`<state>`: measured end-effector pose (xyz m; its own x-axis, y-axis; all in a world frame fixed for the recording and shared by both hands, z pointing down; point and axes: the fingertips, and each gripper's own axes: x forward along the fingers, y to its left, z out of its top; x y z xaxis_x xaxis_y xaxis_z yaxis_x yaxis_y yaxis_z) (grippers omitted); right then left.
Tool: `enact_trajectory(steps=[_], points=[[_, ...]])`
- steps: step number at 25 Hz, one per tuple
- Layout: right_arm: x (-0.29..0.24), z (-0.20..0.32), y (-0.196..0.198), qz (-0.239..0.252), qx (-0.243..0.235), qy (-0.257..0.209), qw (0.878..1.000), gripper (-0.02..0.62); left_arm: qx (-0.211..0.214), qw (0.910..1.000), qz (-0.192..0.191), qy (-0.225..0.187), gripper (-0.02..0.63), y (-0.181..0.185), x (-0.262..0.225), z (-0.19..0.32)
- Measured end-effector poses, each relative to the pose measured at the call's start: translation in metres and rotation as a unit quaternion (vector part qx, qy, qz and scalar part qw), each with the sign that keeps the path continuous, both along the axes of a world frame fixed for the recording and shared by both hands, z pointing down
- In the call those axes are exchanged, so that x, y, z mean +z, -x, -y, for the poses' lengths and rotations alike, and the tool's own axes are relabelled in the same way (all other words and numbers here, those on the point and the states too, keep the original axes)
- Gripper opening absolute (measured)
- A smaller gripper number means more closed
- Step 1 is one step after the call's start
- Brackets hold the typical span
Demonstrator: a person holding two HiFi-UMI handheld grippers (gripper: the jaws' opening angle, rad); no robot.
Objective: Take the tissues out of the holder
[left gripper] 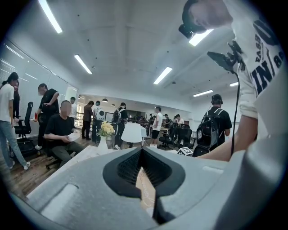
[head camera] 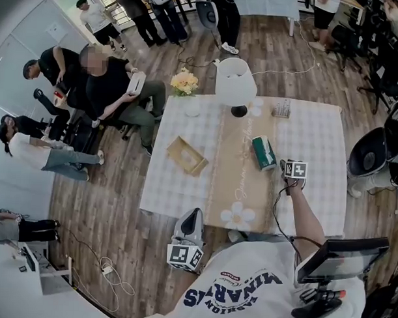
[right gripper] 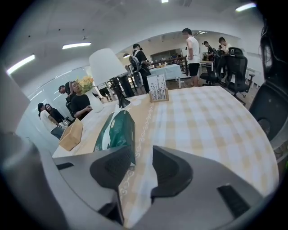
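Observation:
A wooden tissue holder [head camera: 186, 155] stands on the left half of the checked table, also seen in the right gripper view [right gripper: 72, 134]. A green tissue pack [head camera: 264, 153] lies flat on the beige runner's right edge, apart from the holder. My right gripper [head camera: 288, 170] hovers just right of the pack. Its jaws stand open [right gripper: 143, 166] with only tablecloth between them, and the pack [right gripper: 118, 130] lies just ahead to the left. My left gripper [head camera: 190, 220] rests at the table's front edge, shut [left gripper: 141, 150] and holding nothing.
A white lamp [head camera: 236, 78], a vase of yellow flowers [head camera: 184, 83] and a small card stand [head camera: 281, 109] sit along the far edge. People sit and stand on the wooden floor to the left. Office chairs stand at the right.

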<state>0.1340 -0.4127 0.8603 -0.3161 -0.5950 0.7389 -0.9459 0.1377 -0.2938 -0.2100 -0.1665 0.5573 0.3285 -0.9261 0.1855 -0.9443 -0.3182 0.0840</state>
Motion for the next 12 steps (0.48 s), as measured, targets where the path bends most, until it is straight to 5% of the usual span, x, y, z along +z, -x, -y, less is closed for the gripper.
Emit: enact_trajectory(steps=[6,12], points=[[-0.043,-0.005,0.044,0.003,-0.065,-0.043,0.997,0.017,-0.002,1.0000,0.006,-0.003,0.003,0.000,0.000,-0.001],[-0.133,-0.041,0.146,0.059,-0.208,-0.121,0.969,0.008,0.002,0.9995,0.026,-0.018,0.003,-0.004,-0.008,0.004]])
